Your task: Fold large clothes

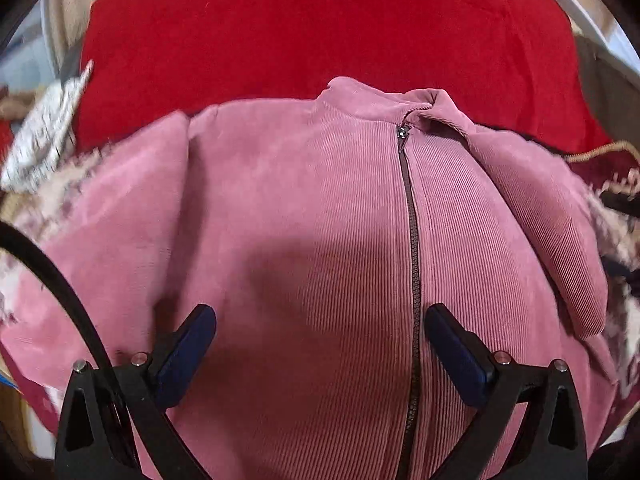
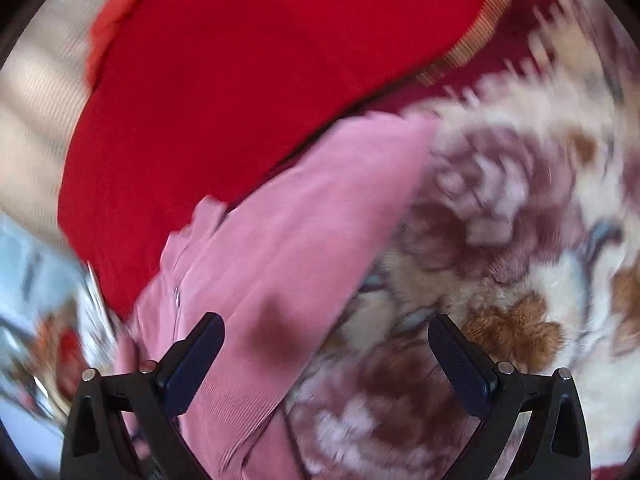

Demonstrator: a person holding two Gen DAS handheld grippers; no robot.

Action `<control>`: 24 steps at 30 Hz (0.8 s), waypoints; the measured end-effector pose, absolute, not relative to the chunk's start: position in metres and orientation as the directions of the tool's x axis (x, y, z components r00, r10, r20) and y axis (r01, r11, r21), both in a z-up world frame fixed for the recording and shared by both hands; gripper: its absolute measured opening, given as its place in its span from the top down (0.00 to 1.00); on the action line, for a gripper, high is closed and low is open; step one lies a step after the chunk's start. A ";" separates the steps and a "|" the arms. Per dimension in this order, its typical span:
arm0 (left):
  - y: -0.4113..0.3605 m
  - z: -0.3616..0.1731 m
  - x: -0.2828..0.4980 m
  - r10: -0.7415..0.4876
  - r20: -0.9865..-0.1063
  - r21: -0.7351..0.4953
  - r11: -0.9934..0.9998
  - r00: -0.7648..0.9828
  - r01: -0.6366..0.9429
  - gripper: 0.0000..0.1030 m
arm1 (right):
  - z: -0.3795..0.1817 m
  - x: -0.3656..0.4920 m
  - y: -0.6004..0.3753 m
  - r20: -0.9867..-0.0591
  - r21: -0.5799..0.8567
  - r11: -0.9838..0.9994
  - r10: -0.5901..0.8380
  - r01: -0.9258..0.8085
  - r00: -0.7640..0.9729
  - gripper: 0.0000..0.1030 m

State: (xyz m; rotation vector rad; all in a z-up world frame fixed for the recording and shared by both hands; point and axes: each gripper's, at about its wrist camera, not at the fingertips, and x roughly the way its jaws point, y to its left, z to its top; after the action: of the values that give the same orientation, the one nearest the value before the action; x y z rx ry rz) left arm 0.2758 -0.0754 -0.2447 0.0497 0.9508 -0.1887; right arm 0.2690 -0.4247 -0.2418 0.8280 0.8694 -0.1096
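Note:
A pink corduroy jacket lies front up on a floral blanket, its dark zipper closed up to the collar, both sleeves lying along its sides. My left gripper is open and empty, hovering over the jacket's lower front, the zipper just inside its right finger. In the right wrist view, which is blurred by motion, the jacket runs diagonally under the left finger. My right gripper is open and empty above the jacket's edge and the blanket.
A floral fleece blanket in cream, maroon and brown lies under the jacket. A large red cushion sits beyond the collar. A patterned white cloth is at the far left. A black cable crosses the lower left.

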 end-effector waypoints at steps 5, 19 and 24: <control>-0.059 -0.253 0.281 -0.245 -0.830 -0.186 0.968 0.500 0.165 0.00 | -0.246 0.288 -0.439 -0.629 0.694 0.632 0.299 0.344 0.718 0.00; -0.049 -0.225 0.270 -0.146 -0.755 -0.051 0.985 0.639 0.165 0.00 | -0.216 0.320 -0.412 -0.494 0.681 0.710 0.267 0.178 0.827 0.70; -0.026 -0.201 0.261 -0.126 -0.676 -0.076 0.992 0.726 0.102 0.00 | -0.177 0.305 -0.365 -0.356 0.704 0.708 0.411 -0.048 0.839 0.70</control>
State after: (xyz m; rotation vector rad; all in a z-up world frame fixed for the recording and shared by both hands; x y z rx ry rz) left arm 0.2612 -0.0264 -0.2014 -0.0339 0.7479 -0.1258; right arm 0.3046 -0.3651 -0.1768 0.7469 0.5246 0.2685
